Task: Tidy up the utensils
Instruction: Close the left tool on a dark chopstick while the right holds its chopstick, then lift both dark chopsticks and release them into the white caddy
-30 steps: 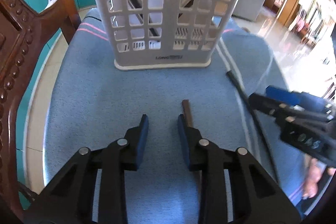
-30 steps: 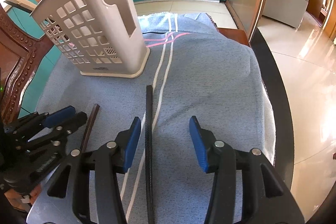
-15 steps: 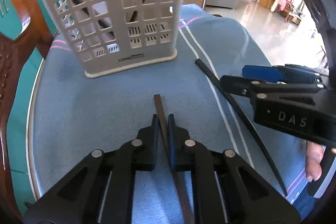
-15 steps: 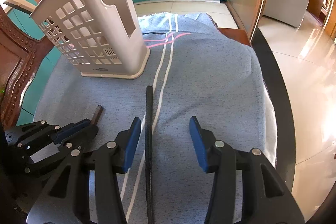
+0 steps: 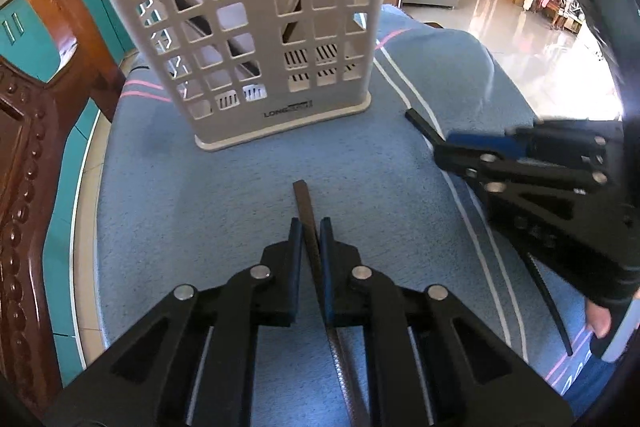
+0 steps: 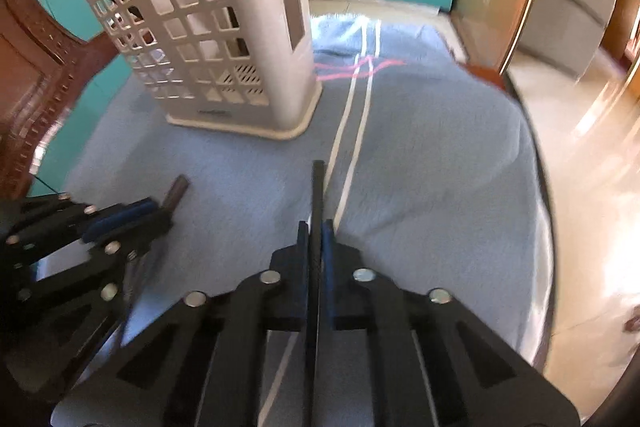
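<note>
In the left wrist view, we see our left gripper (image 5: 310, 227) at bottom centre, its two fingers pressed in on a brown utensil handle (image 5: 305, 211). The handle is slim and flat-sided, its squared tip poking out past the fingertips toward the middle of the frame, while a textured metal shaft runs back beneath the gripper. Directly above, in the upper half, stands a white plastic utensil basket (image 5: 256, 27) with a grid of square holes (dark utensils already lean inside it). It rests upright on a blue towel (image 5: 180, 195) with white and pink stripes.

In the right wrist view, our right gripper (image 6: 316, 231) sits at bottom centre, fingers pinched on a black utensil handle (image 6: 318, 187), long and narrow, which points up the frame beside the towel's white stripes. The basket (image 6: 224, 39) stands in the upper left of that view, well apart from the handle tip. The left gripper (image 6: 132, 217) shows at lower left, somewhat blurred. A carved wooden chair (image 5: 24, 163) fills the left edge.
</note>
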{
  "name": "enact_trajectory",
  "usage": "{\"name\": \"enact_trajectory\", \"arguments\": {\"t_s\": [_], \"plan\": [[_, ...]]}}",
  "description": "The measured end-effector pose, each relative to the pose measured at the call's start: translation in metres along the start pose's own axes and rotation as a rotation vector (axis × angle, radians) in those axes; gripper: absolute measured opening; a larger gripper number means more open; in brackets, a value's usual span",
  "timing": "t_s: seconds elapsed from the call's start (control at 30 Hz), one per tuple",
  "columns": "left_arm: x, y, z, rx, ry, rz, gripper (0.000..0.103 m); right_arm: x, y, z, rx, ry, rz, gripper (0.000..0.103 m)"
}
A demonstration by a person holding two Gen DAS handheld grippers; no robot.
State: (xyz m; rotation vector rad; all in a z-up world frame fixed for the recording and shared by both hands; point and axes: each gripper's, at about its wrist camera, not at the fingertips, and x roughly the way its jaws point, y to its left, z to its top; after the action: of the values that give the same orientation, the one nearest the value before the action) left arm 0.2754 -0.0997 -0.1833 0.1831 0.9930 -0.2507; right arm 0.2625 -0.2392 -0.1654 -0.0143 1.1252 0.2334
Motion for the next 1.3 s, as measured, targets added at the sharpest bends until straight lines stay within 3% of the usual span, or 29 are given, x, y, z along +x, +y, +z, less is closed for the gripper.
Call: {"name": "enact_trajectory", "arguments": {"t_s": [0.17,0.4,0.57,0.73,0.87,1.13,1.3], "plan": [[-0.002,0.004,-0.004,-0.02,0.003,0.001,0.016,-0.01,-0.009,-0.004,0.078,0.013,0.113,0.007],[-0.006,0.009,-0.014,-0.067,0.01,0.015,0.022,-0.015,0.014,-0.004,-0.058,-0.044,-0.082,0.027],[-0.003,0.008,-0.014,-0.086,0.007,0.023,0.023,-0.005,0.025,-0.016,-0.131,-0.04,-0.136,0.042],[-0.001,0.004,-0.01,-0.091,0.01,0.029,0.025,-0.005,0.027,-0.018,-0.12,-0.042,-0.122,0.043],[0.0,0.007,-0.01,-0.106,0.017,0.034,0.033,-0.004,0.023,-0.015,-0.127,-0.049,-0.124,0.047],[0.002,0.013,-0.008,-0.138,0.015,0.034,0.033,0.017,0.024,0.016,-0.144,-0.072,-0.099,0.046],[0.004,0.015,-0.006,-0.144,0.003,0.029,0.031,0.015,0.023,0.021,-0.135,-0.057,-0.069,0.008]]}}
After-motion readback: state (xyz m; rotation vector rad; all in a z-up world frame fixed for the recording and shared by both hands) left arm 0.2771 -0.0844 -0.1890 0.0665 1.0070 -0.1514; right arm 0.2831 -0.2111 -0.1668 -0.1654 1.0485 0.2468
